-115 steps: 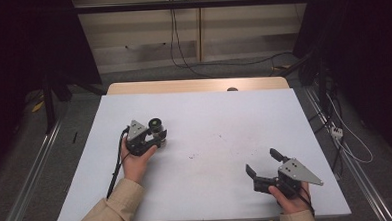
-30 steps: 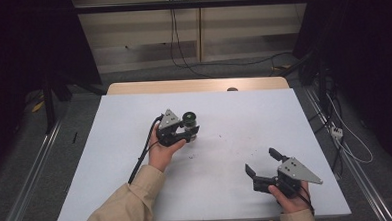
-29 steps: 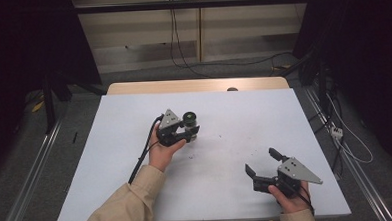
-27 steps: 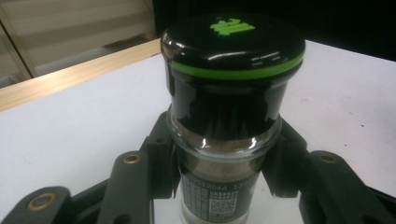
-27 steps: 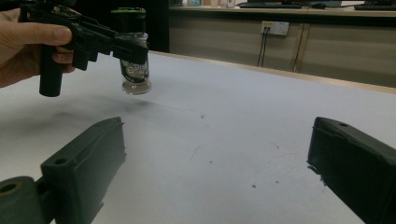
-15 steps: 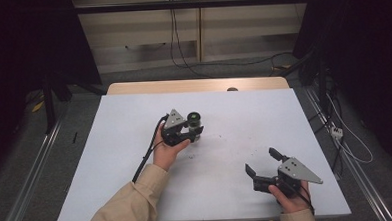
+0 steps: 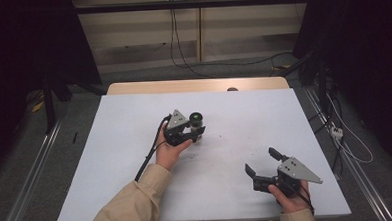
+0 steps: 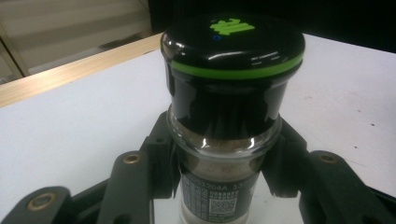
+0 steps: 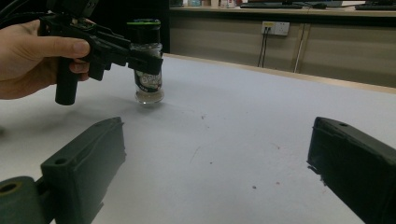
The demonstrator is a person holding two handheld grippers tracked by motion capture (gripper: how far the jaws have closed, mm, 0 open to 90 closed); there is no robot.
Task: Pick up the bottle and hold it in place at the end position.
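A glass spice jar with a black lid ringed in green stands upright near the middle of the white table. My left gripper is shut on its glass body just under the lid. In the left gripper view, the jar sits between the two black jaws, and pale powder shows inside the glass. In the right gripper view the jar has its base at the table top or barely above it; I cannot tell which. My right gripper rests near the front right, open, with nothing between its jaws.
The table's far edge is a wooden strip with a small dark object on it. A few dark specks mark the white surface. Cables and metal rails run along the floor beside the table.
My left hand has carried the jar rightwards and a little farther from the person, most of that before the last second. The right gripper has stayed in place, open.
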